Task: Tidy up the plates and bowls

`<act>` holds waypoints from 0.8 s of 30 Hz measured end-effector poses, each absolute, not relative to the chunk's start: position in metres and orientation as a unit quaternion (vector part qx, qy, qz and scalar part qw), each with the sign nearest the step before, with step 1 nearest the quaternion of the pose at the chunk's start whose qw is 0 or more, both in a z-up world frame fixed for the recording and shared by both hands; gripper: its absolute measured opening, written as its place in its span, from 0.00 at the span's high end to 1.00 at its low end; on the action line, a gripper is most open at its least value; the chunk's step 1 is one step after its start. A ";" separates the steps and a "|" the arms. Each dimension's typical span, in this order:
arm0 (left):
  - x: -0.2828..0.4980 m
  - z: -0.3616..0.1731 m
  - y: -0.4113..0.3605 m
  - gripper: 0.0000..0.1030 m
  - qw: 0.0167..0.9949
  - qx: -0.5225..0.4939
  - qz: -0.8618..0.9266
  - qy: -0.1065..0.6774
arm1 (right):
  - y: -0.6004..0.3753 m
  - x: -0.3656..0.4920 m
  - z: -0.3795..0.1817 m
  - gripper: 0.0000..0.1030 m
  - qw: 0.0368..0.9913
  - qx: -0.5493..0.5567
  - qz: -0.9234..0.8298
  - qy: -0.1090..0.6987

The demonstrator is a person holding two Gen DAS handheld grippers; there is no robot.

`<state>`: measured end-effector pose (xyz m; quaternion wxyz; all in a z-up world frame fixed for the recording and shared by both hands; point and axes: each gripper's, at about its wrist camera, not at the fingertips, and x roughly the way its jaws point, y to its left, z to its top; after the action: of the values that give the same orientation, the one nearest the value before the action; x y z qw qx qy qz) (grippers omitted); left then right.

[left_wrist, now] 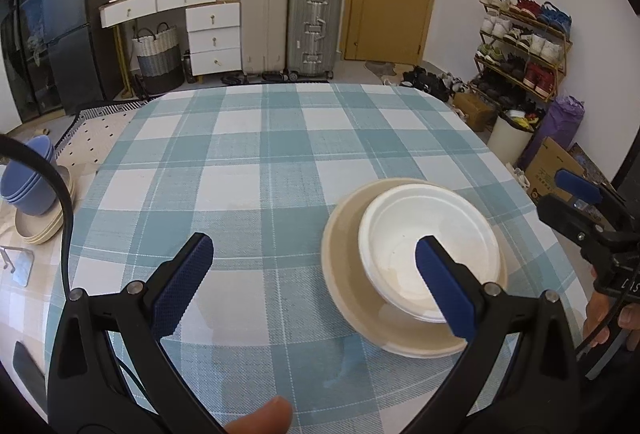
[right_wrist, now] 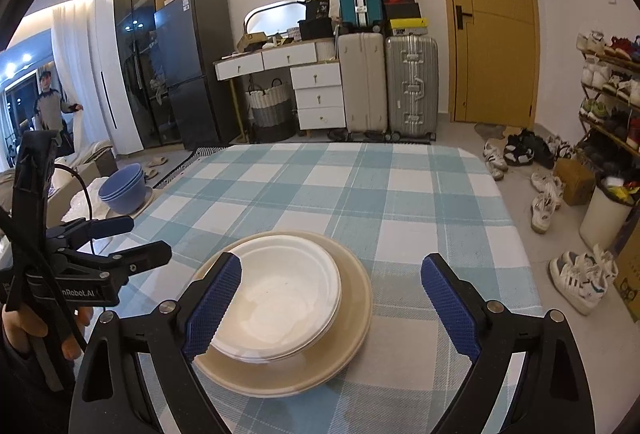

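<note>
On beige plate (right_wrist: pixel 352 318): white bowl (right_wrist: pixel 280 298), seemingly empty; left tongs (left_wrist: pixel 314 280), right tongs (right_wrist: pixel 332 300) apart.

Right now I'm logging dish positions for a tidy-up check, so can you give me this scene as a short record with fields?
surface: table with teal and white checked cloth
centre stack: white round bowl sitting inside a beige round plate
side stack: blue nested bowls on beige plates, off the checked cloth to the left
left gripper: open, holding nothing, white bowl behind its right finger
right gripper: open, holding nothing, white bowl behind its left finger
</note>
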<state>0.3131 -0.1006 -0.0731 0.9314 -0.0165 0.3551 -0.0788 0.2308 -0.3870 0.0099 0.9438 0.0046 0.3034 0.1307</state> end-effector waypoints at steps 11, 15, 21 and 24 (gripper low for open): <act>0.309 -0.084 -0.093 0.02 0.942 -0.016 -0.077 0.326 | -0.389 0.228 -0.007 0.04 0.950 0.001 0.126 0.286; 0.309 -0.092 -0.096 0.02 0.945 -0.009 -0.081 0.316 | -0.392 0.229 -0.017 0.02 0.952 0.005 0.121 0.282; 0.304 -0.101 -0.100 0.02 0.952 -0.002 -0.089 0.293 | -0.397 0.228 -0.025 0.01 0.956 0.014 0.117 0.268; 0.303 -0.103 -0.101 0.02 0.952 -0.004 -0.094 0.290 | -0.399 0.226 -0.026 0.01 0.960 0.018 0.112 0.257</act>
<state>0.3034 -0.1012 -0.1031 0.9524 -0.0036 0.2899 -0.0943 0.2264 -0.3991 -0.0260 0.9595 0.0177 0.2575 0.1125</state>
